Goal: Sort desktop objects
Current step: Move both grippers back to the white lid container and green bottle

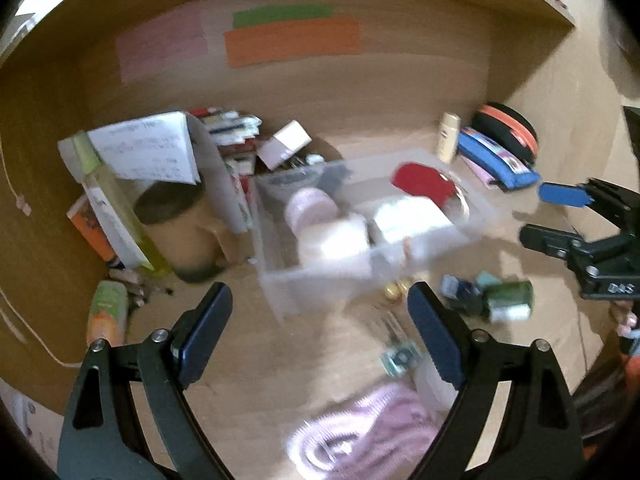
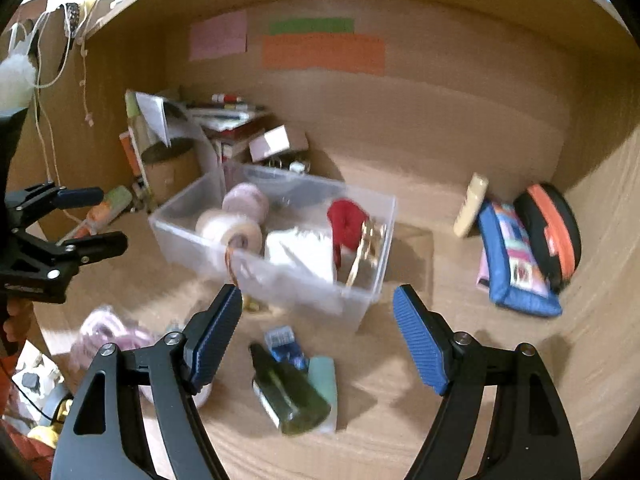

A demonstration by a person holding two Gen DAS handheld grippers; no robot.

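Observation:
A clear plastic bin stands mid-desk and holds pink tape rolls, a white bundle and a red item. My left gripper hovers open just in front of the bin, with nothing between its fingers. My right gripper is open too, above a dark green bottle and a small blue board lying before the bin. Each gripper shows at the edge of the other's view, jaws apart. A pink coiled cable lies near the front.
A blue pencil case, a black-and-orange case and a cream bottle sit at the right wall. Books, papers and a cardboard tube crowd the back left corner. An orange-green tube lies at the left.

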